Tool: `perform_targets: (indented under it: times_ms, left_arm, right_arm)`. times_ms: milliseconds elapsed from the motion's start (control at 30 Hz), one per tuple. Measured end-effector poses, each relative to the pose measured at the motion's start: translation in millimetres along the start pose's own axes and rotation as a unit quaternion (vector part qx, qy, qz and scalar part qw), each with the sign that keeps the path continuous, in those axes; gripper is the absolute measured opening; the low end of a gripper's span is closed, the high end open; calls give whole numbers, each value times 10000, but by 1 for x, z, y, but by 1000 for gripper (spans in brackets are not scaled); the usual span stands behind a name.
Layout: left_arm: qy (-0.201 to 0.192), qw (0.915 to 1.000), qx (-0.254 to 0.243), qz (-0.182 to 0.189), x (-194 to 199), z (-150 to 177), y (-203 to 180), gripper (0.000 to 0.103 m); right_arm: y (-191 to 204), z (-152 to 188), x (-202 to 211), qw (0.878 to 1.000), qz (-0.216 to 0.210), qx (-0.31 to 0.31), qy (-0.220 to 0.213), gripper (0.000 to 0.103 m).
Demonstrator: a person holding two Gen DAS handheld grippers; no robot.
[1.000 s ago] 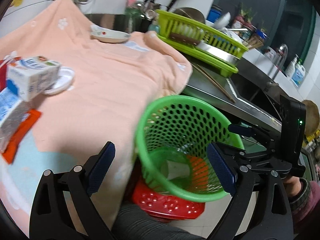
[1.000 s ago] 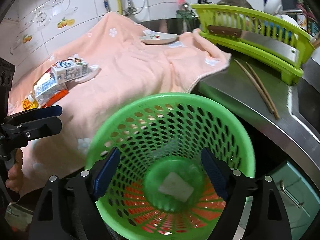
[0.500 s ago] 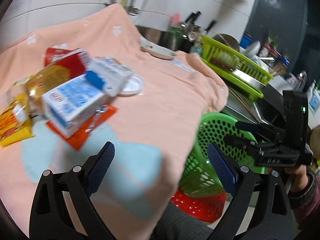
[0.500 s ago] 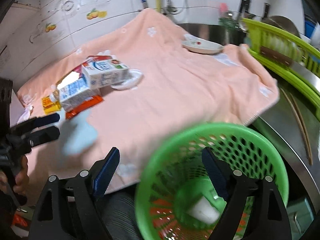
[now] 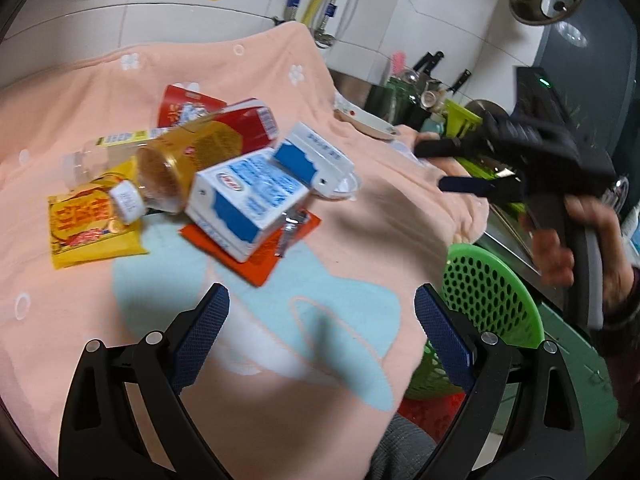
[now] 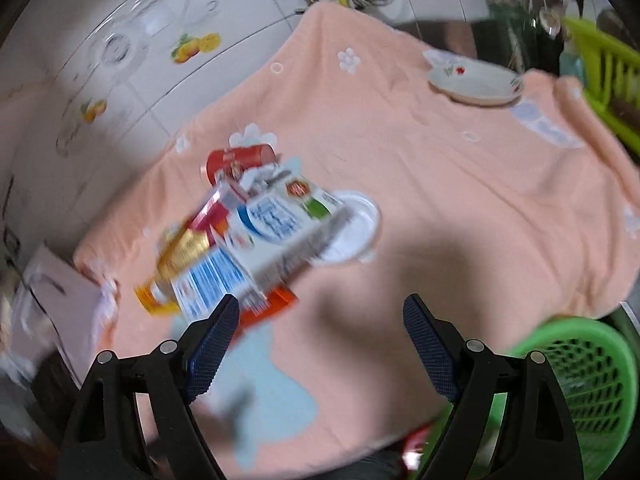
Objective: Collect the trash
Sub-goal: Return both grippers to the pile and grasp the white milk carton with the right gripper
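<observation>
A heap of trash lies on the peach towel (image 5: 360,240): a blue-and-white milk carton (image 5: 248,204), a second white carton (image 5: 316,160), a brown bottle (image 5: 180,164), a yellow packet (image 5: 88,228), an orange wrapper (image 5: 268,256) and a red packet (image 5: 184,108). The heap also shows, blurred, in the right wrist view (image 6: 256,240). The green perforated basket (image 5: 492,304) stands below the towel's right edge, also in the right wrist view (image 6: 580,380). My left gripper (image 5: 320,340) is open and empty, short of the heap. My right gripper (image 6: 320,344) is open and empty above the towel; it also shows in the left wrist view (image 5: 448,164).
A white lid (image 6: 352,232) lies under the cartons. A patterned dish (image 6: 472,84) sits at the towel's far end. A lime dish rack (image 6: 612,92) stands at the right, with knives and utensils behind. A red stool (image 5: 436,408) is under the basket. Tiled wall at the back.
Both grippers have swung left, away from over the green basket and toward the trash heap. The heap is now nearer and more central in both views. Both stay open.
</observation>
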State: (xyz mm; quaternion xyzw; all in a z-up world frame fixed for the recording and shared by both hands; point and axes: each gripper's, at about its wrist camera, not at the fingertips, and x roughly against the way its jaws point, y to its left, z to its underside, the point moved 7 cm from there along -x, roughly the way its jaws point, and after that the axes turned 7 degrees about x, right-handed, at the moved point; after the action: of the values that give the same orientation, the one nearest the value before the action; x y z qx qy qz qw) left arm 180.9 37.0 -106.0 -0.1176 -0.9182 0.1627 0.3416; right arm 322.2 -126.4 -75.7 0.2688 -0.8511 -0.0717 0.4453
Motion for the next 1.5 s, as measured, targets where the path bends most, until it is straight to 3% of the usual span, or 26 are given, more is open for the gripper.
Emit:
perform_targets:
  times_ms: [233,500,967,1100,1500]
  left_arm:
    - [-143,9998,136,-29,9,-5,22,94]
    - [-224,9994,276,-10,12,-8,37,94]
    - [-294,9990,323,-17,14,-13,47,95]
    - [-314,9986,420,-66,17,-15,55,95]
    - [-491,9940,726,-660,31,-45,106,95]
  right_arm:
    - [13,-44,-41,9972,-165,-622,385,81]
    - [12,-65,-73,9909,-159,-1190,607,81]
    - [3,-63,-109,9805,110,-1634,1083,81]
    - [3,-58,-116,9785,16,-1683,1193,81]
    - [5,-52,-112,9791,-326,-1622,1183,73]
